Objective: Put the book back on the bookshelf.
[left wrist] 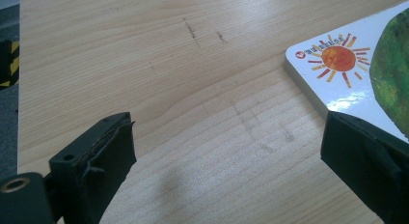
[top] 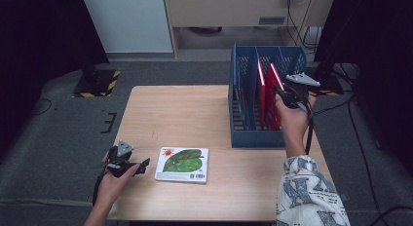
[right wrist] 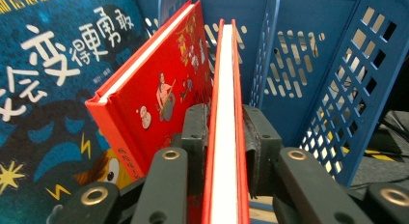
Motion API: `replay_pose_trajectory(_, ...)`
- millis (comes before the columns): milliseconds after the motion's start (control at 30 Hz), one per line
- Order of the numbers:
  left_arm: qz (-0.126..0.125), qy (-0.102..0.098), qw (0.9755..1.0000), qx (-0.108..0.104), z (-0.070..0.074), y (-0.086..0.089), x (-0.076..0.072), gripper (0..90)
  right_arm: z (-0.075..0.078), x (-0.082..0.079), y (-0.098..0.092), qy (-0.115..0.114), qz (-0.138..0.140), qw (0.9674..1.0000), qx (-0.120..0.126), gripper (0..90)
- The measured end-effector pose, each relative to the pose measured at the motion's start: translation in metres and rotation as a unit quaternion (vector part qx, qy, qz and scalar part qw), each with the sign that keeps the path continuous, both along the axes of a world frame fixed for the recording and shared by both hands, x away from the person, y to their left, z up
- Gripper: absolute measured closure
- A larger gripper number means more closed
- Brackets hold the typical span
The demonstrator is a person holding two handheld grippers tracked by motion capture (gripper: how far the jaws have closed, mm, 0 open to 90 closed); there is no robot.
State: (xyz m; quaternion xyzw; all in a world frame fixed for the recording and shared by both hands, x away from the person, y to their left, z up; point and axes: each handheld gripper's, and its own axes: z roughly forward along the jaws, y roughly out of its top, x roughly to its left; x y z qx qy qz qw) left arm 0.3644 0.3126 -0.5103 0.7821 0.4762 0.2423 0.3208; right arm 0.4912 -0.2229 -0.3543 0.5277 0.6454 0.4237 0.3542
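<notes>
Books being filed: your right claw (right wrist: 224, 137) clamps a red book (right wrist: 225, 89) upright inside the blue rack (right wrist: 337, 74); lower it straight, clear of the leaning red neighbour (right wrist: 159, 84) alongside.

Right gripper (right wrist: 224, 137): black jaws, brass-coloured rivets, clamped on a red-covered book (right wrist: 225, 89) with white page edges. Just beside it, a second red book (right wrist: 159, 84) with white page edges, its cover carrying small pale figures. Beyond that, a dark blue book (right wrist: 53, 89) with white characters and yellow stars. Rack (right wrist: 347, 89) around them: blue, perforated walls. Sleeve (top: 307, 197) behind this gripper: white with grey-blue print.

Left gripper (left wrist: 226, 156): black jaws over the pale woodgrain table (left wrist: 159, 64). By its one jaw, a white book (left wrist: 333, 84) bearing an orange sun and green leaf.
</notes>
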Motion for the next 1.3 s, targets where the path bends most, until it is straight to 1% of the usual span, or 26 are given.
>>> replay_pose_trajectory(133,-0.003,0.0,1.0,0.001,0.0,-0.001,0.0,4.3,0.0,0.001,0.001,0.002,-0.002,1.0,-0.003,74.2)
replay_pose_trajectory(233,-0.003,0.0,1.0,0.0,0.0,-0.001,0.0,4.3,-0.003,0.004,0.002,0.012,-0.002,0.9999,-0.008,73.7)
replay_pose_trajectory(433,-0.004,0.0,1.0,0.0,0.0,-0.001,0.0,4.4,-0.003,0.005,0.001,0.013,-0.001,0.9999,-0.005,75.5)
replay_pose_trajectory(633,-0.004,0.0,1.0,0.001,0.0,-0.001,0.0,4.6,-0.002,0.005,0.001,0.015,-0.005,0.9999,-0.003,77.7)
replay_pose_trajectory(767,-0.004,-0.001,1.0,0.0,0.0,-0.002,0.0,4.7,-0.002,0.005,0.002,0.012,-0.011,0.9998,-0.01,79.1)
replay_pose_trajectory(833,-0.004,-0.001,1.0,0.0,0.0,-0.002,0.0,4.7,-0.002,0.005,0.002,0.011,-0.014,0.9998,-0.01,79.2)
replay_pose_trajectory(933,-0.003,-0.001,1.0,-0.001,0.0,-0.001,0.0,4.7,-0.003,0.007,0.001,0.005,-0.023,0.9997,-0.006,79.5)
replay_pose_trajectory(1067,-0.003,-0.001,1.0,-0.002,0.001,0.0,0.0,4.7,-0.003,0.009,0.001,-0.006,-0.028,0.9996,-0.003,79.6)
replay_pose_trajectory(1300,-0.001,-0.001,1.0,-0.005,0.001,0.0,0.001,4.7,-0.002,0.019,0.003,-0.013,-0.031,0.9994,-0.004,79.6)
